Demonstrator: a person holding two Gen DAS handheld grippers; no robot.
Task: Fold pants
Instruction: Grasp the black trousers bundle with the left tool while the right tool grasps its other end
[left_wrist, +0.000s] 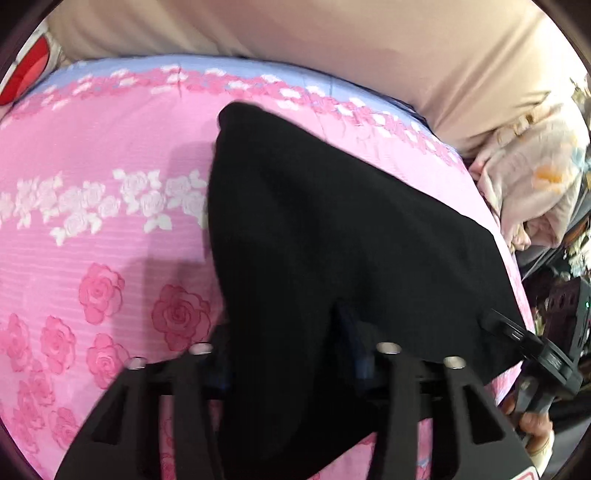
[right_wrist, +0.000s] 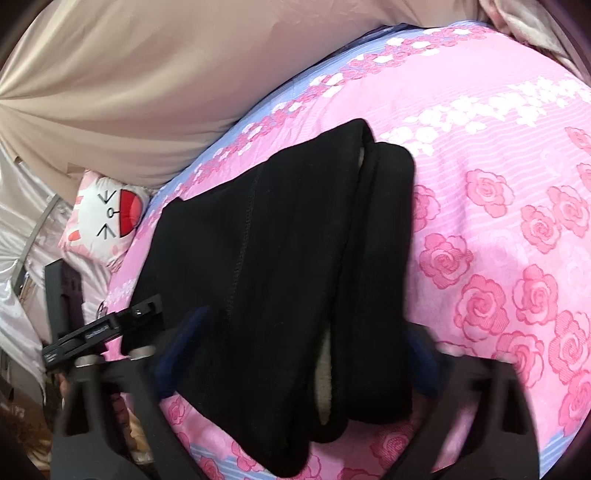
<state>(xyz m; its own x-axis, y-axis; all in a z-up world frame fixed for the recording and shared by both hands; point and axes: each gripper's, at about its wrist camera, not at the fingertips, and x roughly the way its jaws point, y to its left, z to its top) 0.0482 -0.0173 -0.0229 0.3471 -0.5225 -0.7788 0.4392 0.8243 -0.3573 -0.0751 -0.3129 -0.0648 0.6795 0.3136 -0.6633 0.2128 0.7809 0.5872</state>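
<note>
Left tongs (left_wrist: 288, 354) grip black pants (left_wrist: 332, 229) (tips hidden).

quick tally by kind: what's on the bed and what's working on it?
Black pants: 1
Pink rose bedspread: 1
Cartoon-face pillow: 1
Claws: 2, left claw and right claw
Total: 5

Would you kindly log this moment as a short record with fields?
Garment: black pants, lying along the bed
Surface: pink rose-print bedsheet
Left tongs: shut on the pants' near edge
Right tongs: straddling the near end; grip unclear
Beyond: beige curtain, cartoon-face pillow
</note>
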